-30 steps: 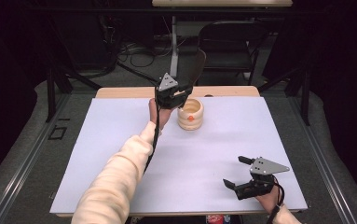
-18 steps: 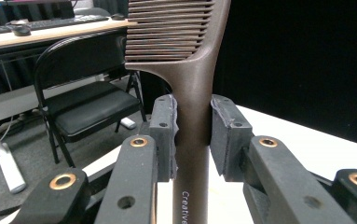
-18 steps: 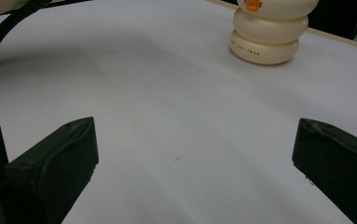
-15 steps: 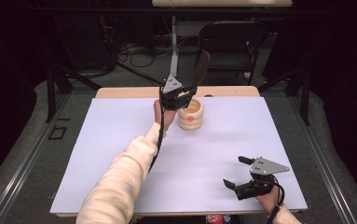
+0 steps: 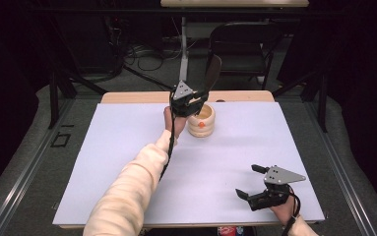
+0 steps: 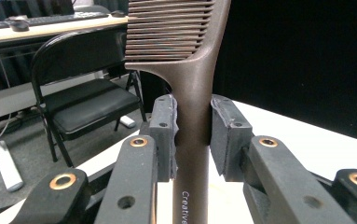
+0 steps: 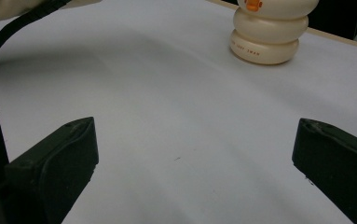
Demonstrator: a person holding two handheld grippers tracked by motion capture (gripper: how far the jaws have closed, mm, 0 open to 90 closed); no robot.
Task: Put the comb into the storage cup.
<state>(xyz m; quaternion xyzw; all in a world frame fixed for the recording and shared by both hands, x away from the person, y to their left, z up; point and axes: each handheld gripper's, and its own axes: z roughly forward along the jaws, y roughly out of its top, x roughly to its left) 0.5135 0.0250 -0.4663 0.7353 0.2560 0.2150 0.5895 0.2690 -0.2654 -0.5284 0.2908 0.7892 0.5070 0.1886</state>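
A dark brown comb (image 5: 213,71) stands upright in my left gripper (image 5: 201,96), its teeth end up and just above a cream ribbed holder (image 5: 202,120) with an orange mark, at the far middle of the white table (image 5: 127,147). In the left gripper view the pads (image 6: 165,135) press on the comb's handle (image 6: 192,93) from both sides. My right gripper (image 5: 247,180) rests near the table's front right corner with its jaws wide apart and nothing between them. From the right gripper view the holder (image 7: 267,32) stands far ahead of that gripper (image 7: 195,154).
A black folding chair (image 5: 240,44) stands behind the table, with cables on the floor (image 5: 141,54) beside it. The person's cream sleeve (image 5: 127,187) and the left gripper's cable cross the table's middle. A wooden edge (image 5: 245,96) runs along the far side.
My left gripper with the comb has shifted slightly to the right, closer over the holder. The right gripper has stayed where it was.
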